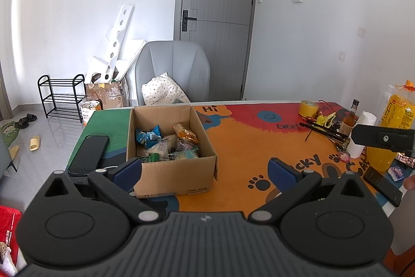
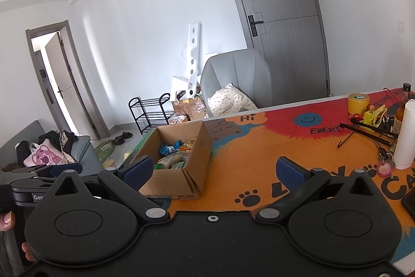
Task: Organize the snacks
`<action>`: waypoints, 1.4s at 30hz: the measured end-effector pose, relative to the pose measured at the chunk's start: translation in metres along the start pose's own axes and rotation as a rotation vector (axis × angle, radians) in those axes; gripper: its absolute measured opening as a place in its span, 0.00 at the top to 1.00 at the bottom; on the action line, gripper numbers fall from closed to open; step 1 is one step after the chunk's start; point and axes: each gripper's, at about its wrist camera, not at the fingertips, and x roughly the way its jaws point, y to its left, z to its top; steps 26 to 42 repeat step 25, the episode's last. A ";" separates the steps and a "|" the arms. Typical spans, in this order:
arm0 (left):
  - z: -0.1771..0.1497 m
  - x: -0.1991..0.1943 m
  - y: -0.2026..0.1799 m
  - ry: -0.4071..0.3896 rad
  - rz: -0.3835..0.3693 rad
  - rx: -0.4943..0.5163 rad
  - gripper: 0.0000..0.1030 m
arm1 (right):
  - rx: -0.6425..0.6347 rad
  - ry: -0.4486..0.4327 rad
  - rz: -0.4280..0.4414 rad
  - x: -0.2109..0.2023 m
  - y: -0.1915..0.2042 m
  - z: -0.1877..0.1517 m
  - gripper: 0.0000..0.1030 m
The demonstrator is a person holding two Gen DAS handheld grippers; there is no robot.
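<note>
We hold our left gripper (image 1: 205,174) up above the near edge of the table (image 1: 259,147), and its two blue pads are spread far apart with nothing between them. Our right gripper (image 2: 214,171) is the same — wide open and holding nothing — and it hangs over the orange part of the table cloth. Just past the left gripper sits the cardboard box (image 1: 176,173), open at the top, a bit to the left of the middle. Inside it we can see the snacks (image 1: 166,144) all in a heap: a blue packet, an orange one, a pale one and some green ones. They lie on top of each other, so we cannot count them. Left of the box, close by it, lies a black phone (image 1: 89,157). Far over on the right side are other things that do not look like snacks to us: a roll of yellow tape (image 1: 309,108), a brown bottle (image 1: 350,120), a white paper roll (image 2: 406,134) and a big yellow drink bottle (image 1: 391,126). We see no loose snack packets on the cloth. So we think the snacks are all in the box and we are between grabs, or maybe close to done — we cannot tell which. If more sorting is wanted, the next move is to reach down into the box, close the pads softly on one packet, and lift it without squashing it.
</note>
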 end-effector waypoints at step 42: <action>-0.005 -0.001 -0.004 -0.004 -0.011 -0.005 0.00 | 0.001 0.007 0.000 0.000 0.000 -0.001 0.00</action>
